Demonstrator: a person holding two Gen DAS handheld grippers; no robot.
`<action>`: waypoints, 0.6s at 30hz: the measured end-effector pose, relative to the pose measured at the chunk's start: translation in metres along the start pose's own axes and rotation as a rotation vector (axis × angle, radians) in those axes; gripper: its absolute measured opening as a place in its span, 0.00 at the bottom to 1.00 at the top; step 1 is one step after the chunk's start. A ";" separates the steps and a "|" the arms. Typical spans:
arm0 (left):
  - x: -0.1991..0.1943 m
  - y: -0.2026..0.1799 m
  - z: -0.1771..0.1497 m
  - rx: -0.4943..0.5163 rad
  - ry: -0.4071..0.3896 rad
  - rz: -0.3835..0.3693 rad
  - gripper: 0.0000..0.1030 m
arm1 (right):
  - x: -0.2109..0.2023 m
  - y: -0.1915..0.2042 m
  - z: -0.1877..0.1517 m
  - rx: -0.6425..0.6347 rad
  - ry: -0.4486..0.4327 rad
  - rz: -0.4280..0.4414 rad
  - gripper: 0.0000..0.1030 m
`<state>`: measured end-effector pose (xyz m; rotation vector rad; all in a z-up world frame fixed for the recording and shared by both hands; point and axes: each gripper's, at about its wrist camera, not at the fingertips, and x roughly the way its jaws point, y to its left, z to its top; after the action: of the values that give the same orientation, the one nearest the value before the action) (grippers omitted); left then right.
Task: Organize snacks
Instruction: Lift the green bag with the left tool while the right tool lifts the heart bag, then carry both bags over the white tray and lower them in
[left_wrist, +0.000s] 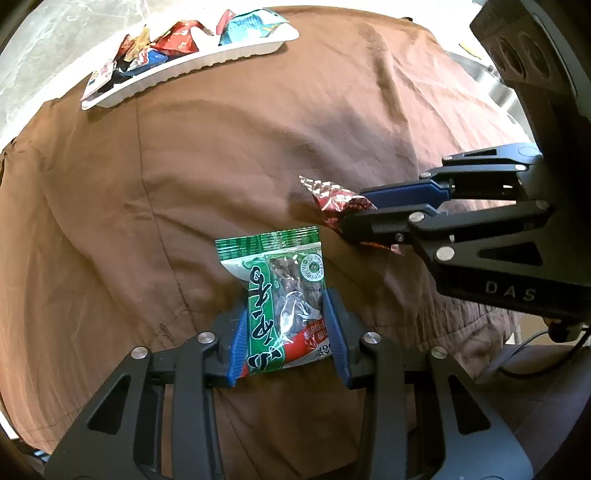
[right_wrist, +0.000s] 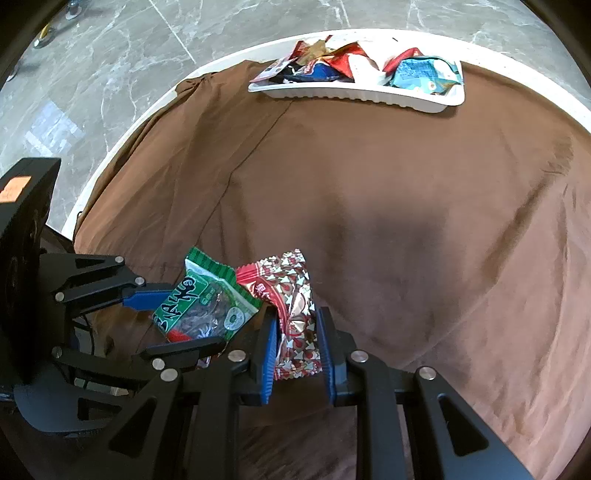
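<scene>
Left gripper (left_wrist: 286, 328) points steeply down, blue pads closed against both sides of the green snack packet (left_wrist: 277, 295). Right gripper (right_wrist: 295, 339) angles down just beside it, on its right, jaws narrow, pads clamped on the red-and-silver snack packet (right_wrist: 291, 306), tips nearly meeting.
</scene>
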<state>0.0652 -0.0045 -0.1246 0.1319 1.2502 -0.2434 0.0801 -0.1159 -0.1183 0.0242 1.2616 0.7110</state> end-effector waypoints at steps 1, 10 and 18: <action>0.001 -0.001 0.002 0.000 -0.001 -0.002 0.34 | 0.000 0.000 0.000 -0.001 -0.001 0.003 0.22; -0.011 0.010 0.006 -0.035 -0.030 -0.018 0.33 | -0.009 -0.007 0.007 0.051 -0.019 0.047 0.21; -0.033 0.051 0.037 -0.113 -0.096 -0.049 0.33 | -0.030 -0.031 0.040 0.143 -0.073 0.102 0.21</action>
<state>0.1025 0.0397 -0.0832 -0.0075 1.1696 -0.2184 0.1255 -0.1407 -0.0915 0.2304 1.2455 0.7001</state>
